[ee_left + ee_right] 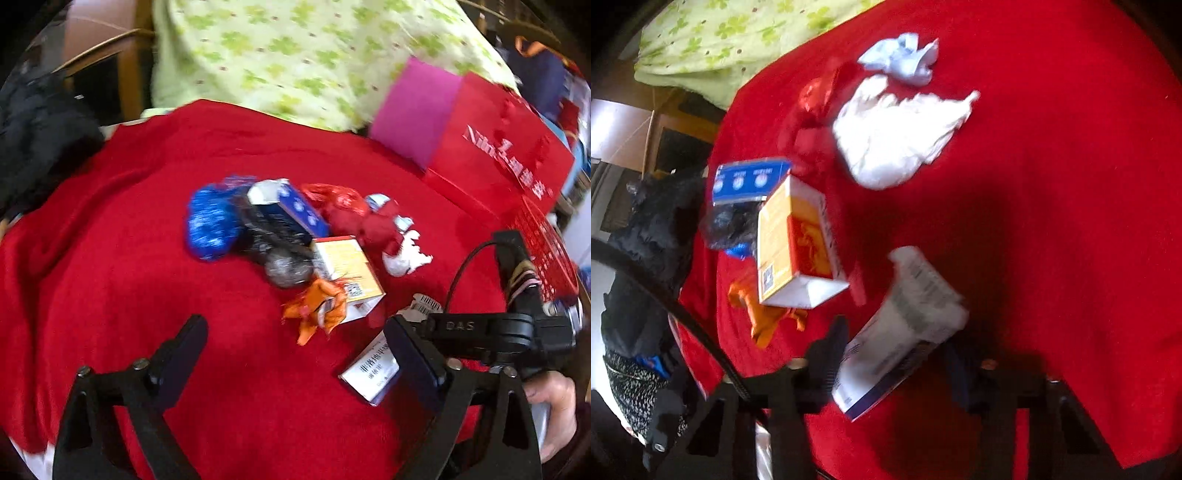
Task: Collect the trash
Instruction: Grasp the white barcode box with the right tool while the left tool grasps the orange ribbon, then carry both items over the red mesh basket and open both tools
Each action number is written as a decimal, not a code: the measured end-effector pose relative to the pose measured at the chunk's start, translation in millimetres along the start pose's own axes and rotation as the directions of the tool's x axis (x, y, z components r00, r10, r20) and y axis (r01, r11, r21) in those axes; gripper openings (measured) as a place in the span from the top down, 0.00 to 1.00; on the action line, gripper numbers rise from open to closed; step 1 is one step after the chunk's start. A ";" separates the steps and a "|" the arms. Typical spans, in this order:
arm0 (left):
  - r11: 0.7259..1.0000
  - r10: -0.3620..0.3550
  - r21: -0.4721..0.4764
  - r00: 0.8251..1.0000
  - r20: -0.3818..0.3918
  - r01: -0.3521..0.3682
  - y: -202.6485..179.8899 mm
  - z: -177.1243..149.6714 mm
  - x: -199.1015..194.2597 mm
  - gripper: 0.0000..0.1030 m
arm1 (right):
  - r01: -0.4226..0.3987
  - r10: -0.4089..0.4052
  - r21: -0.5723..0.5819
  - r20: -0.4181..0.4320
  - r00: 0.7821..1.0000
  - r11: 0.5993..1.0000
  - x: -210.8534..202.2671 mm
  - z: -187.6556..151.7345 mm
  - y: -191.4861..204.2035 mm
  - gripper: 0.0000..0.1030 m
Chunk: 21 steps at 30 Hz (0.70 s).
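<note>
Right tongs (pixel 894 354): I've got them pinching the white carton (pixel 901 332), long axis running forward-right.
Left tongs (pixel 295 354): spread, empty; orange wrapper (pixel 317 310) just ahead, nearest.

Motion blur both views; fisheye edges dark; deep shadow lower right view.
</note>
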<state>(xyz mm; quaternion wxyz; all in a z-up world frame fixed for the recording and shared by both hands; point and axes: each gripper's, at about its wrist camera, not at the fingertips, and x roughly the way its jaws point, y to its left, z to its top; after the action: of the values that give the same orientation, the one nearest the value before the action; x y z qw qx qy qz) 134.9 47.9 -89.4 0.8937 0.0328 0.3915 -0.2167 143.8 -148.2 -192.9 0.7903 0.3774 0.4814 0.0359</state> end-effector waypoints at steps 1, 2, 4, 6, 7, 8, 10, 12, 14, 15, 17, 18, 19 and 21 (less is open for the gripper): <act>1.000 -0.013 0.013 1.000 -0.010 0.013 -2.1 3.6 5.5 0.19 | -0.018 0.018 -0.006 0.006 1.000 1.000 -3.7 3.8 -0.5 0.64; 1.000 -0.018 0.023 1.000 -0.019 0.019 -3.8 7.0 9.7 0.21 | -0.031 0.031 -0.008 0.009 0.999 0.999 -6.7 3.7 -4.8 0.65; 0.998 -0.027 0.050 0.999 -0.029 0.029 -10.7 13.3 19.6 0.22 | -0.036 0.037 -0.022 0.036 0.999 0.999 -19.1 3.6 -9.7 0.67; 0.996 -0.041 0.080 0.998 -0.043 0.044 -18.3 16.9 30.1 0.22 | -0.029 0.033 -0.054 0.090 0.995 0.998 -37.4 5.1 -13.9 0.67; 0.994 -0.046 0.099 0.998 -0.053 0.051 -23.3 17.4 37.2 0.23 | -0.025 0.032 -0.063 0.116 0.993 0.998 -48.1 6.3 -17.0 0.67; 0.992 -0.039 0.118 0.997 -0.065 0.046 -25.5 17.3 45.2 0.26 | -0.023 0.032 -0.066 0.132 0.991 0.998 -57.4 8.1 -18.8 0.67; 0.988 -0.031 0.146 0.995 -0.098 0.046 -28.1 14.8 60.4 0.49 | -0.008 0.022 -0.082 0.174 0.985 0.997 -77.4 9.4 -23.1 0.67; 0.989 -0.044 0.138 0.992 -0.118 0.060 -24.5 11.9 68.4 0.67 | -0.002 0.023 -0.097 0.217 0.976 0.995 -96.8 12.1 -27.7 0.67; 0.991 -0.055 0.118 0.994 -0.092 0.066 -16.3 7.4 67.2 0.66 | 0.005 0.023 -0.116 0.244 0.969 0.993 -109.9 8.8 -31.1 0.67; 0.991 -0.030 0.130 0.999 -0.037 0.035 -13.8 5.4 64.8 0.67 | 0.013 0.024 -0.135 0.268 0.963 0.991 -119.2 7.6 -30.9 0.67; 0.994 -0.036 0.103 0.999 -0.022 0.038 -7.7 0.6 57.2 0.67 | 0.026 0.024 -0.163 0.300 0.954 0.986 -129.7 3.3 -33.0 0.67; 0.994 -0.034 0.101 0.999 -0.017 0.035 -5.8 -2.5 52.4 0.67 | 0.028 0.034 -0.185 0.322 0.946 0.982 -138.0 1.8 -31.8 0.67; 0.995 -0.024 0.101 1.000 -0.011 0.025 -4.6 -5.7 45.4 0.68 | 0.032 0.037 -0.199 0.332 0.943 0.979 -141.5 -6.3 -34.4 0.67; 0.996 -0.028 0.080 1.000 -0.006 0.028 -8.0 -10.1 36.0 0.68 | 0.031 0.056 -0.229 0.365 0.929 0.973 -156.3 -8.6 -33.6 0.67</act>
<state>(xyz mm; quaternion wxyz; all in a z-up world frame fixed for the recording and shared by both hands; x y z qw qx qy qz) 146.3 30.0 -121.2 0.8875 0.0639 0.3851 -0.2446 43.2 -232.9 -101.6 0.9048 0.2863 0.3143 0.0249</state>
